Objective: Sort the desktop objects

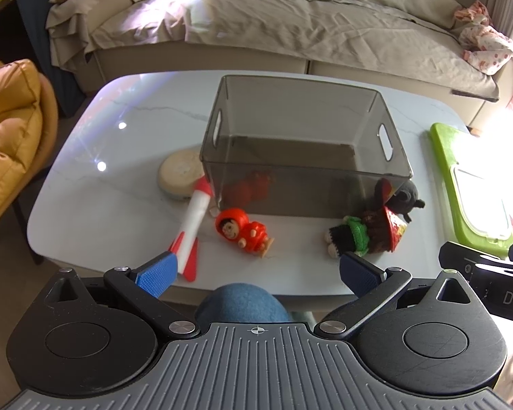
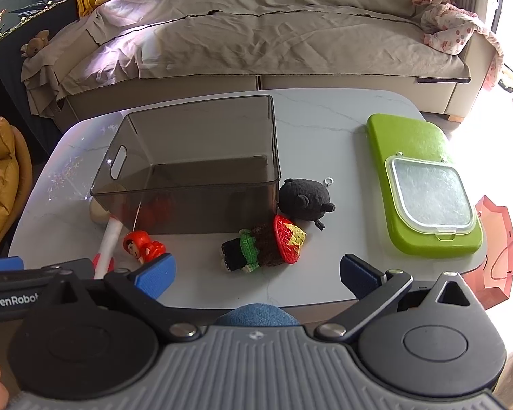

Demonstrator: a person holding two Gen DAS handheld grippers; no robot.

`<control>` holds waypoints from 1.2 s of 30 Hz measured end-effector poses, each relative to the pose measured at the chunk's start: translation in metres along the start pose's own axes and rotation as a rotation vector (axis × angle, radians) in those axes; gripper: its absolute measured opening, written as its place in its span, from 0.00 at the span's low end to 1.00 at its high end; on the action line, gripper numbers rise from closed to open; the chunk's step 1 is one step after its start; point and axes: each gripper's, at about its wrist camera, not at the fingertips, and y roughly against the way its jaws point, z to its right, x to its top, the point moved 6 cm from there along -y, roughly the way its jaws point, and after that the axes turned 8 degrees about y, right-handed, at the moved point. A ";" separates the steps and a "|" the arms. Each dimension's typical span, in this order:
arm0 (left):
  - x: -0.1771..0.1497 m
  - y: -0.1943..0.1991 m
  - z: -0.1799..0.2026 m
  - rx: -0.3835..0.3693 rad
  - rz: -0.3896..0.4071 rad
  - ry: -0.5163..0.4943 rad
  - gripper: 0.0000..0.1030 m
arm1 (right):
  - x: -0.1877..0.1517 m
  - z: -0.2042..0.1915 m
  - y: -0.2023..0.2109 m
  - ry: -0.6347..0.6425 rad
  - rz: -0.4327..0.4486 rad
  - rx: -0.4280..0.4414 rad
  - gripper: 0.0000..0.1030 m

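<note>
A smoky clear plastic bin (image 1: 359, 171) (image 2: 242, 191) stands empty on the white marble table (image 1: 119, 143) (image 2: 325, 136). In front of it lie a white and red toy rocket (image 1: 193, 223) (image 2: 108, 242), a red figurine (image 1: 244, 229) (image 2: 143, 244), a crocheted doll with a red hat (image 1: 366, 232) (image 2: 266, 244) and a black plush (image 1: 407, 196) (image 2: 306, 198). A beige round tin (image 1: 179, 174) sits left of the bin. My left gripper (image 1: 256, 275) is open and empty above the near table edge. My right gripper (image 2: 256, 273) is open and empty, just before the doll.
A green board with a clear lidded container (image 2: 427, 198) (image 1: 472, 188) lies on the table's right side. A covered sofa (image 2: 273, 34) stands behind the table. An orange cushion (image 1: 10, 136) is at the left. My knee in jeans (image 1: 242, 302) is below the table edge.
</note>
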 end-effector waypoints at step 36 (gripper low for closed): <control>-0.002 -0.045 -0.014 -0.027 -0.095 0.014 1.00 | -0.004 -0.002 -0.025 -0.010 -0.058 0.000 1.00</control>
